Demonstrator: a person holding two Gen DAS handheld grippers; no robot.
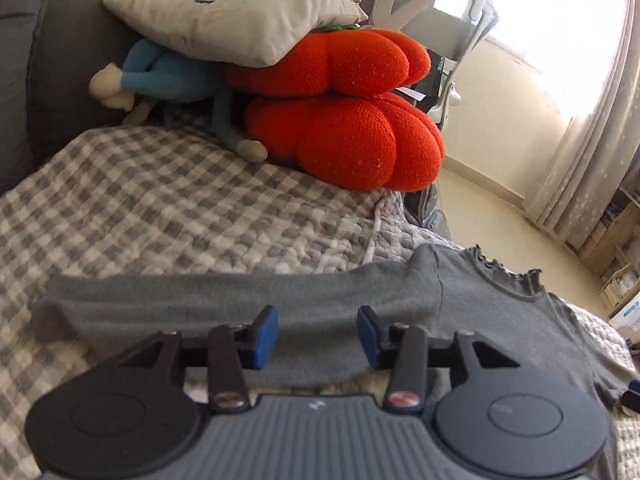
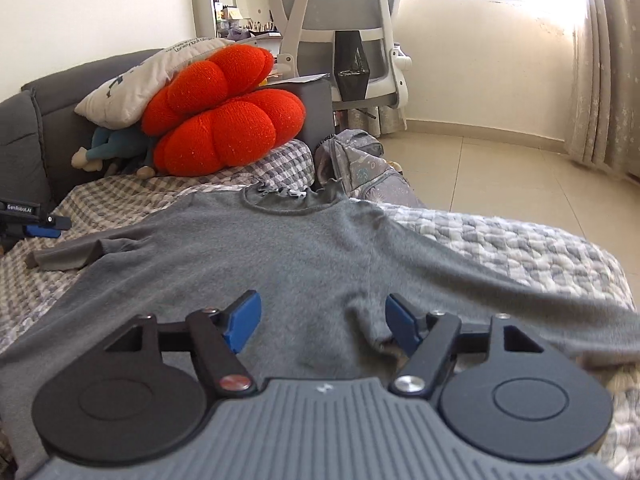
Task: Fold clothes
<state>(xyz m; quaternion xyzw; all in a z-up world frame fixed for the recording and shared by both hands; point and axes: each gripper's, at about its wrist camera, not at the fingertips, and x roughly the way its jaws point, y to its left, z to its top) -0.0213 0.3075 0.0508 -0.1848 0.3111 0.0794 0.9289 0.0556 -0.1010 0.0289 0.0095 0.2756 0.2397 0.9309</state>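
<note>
sweater [image 2: 288, 248] flat, collar away from me, sleeves out sideways | my left gripper [image 1: 318, 336] over left sleeve, apart, empty | my right gripper [image 2: 322, 324] over body, wide, empty

Daylight pours in from the upper right of both views, where the window [image 1: 560, 20] is blown out to pure white and washes over the curtain [image 2: 604, 60] and the floor tiles [image 2: 500, 168] below it. The upper left of each frame is dimmer, with soft shadow under the pillow [image 1: 224, 12] and the orange cushions [image 2: 224, 120]. Fisheye bending curves the edges and darkens the corners, and the grey top [image 2: 280, 248] looks slightly smeared in the lower parts.
</note>
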